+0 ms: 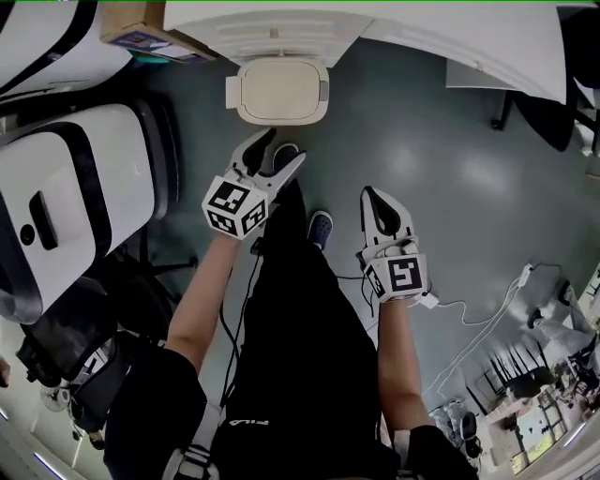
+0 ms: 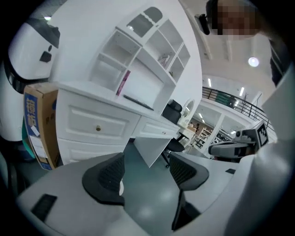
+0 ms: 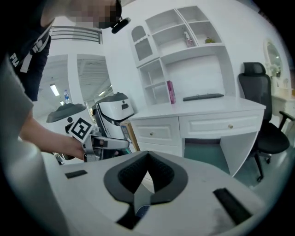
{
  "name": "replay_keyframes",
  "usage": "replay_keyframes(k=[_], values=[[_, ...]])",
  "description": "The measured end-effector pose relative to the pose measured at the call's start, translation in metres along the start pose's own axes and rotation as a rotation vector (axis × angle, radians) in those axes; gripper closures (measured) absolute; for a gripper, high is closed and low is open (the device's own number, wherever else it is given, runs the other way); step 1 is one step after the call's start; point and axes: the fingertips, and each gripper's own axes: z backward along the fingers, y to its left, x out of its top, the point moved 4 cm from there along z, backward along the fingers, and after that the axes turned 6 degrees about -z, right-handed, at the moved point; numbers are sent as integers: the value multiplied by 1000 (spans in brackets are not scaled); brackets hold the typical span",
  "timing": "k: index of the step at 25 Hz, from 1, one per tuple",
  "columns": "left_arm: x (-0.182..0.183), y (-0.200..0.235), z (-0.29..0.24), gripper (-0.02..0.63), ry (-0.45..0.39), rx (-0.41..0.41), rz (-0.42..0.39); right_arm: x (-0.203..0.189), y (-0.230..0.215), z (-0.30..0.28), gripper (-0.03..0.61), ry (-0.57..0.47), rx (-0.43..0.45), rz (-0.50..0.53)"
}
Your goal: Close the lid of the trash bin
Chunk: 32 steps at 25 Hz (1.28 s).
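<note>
The trash bin [image 1: 279, 90] stands on the grey-green floor against the white desk, seen from above, and its cream lid lies flat on top. My left gripper [image 1: 281, 150] hangs just below the bin in the head view, apart from it. Its jaws are open with only floor between them [image 2: 147, 171]. My right gripper [image 1: 368, 194] is further right and nearer me, shut with its black pads [image 3: 159, 171] meeting at the tips and nothing held. From the right gripper view the left gripper [image 3: 108, 144] shows at the left.
A white desk [image 1: 394, 33] with drawers and shelves runs along the top. A cardboard box [image 1: 141, 28] and a large white-and-black machine [image 1: 70, 197] stand at the left. A black office chair [image 1: 548, 89] is at the right. A white cable [image 1: 483, 314] lies on the floor.
</note>
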Motion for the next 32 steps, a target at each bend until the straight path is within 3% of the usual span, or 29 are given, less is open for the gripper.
replay_keyframes(k=[7, 11, 17, 23, 28, 32], values=[[110, -83, 136, 301, -184, 46, -71, 61, 54, 84, 574, -101, 48, 11], [151, -125, 198, 301, -274, 88, -145, 69, 94, 128, 572, -116, 108, 112], [159, -184, 281, 301, -299, 153, -162, 75, 127, 202, 574, -168, 131, 134], [154, -245, 365, 301, -378, 240, -207, 74, 149, 261, 572, -227, 130, 155], [148, -287, 405, 301, -411, 296, -237, 97, 172, 307, 572, -305, 171, 205], [145, -312, 424, 301, -450, 298, -196, 110, 188, 343, 572, -377, 215, 236]])
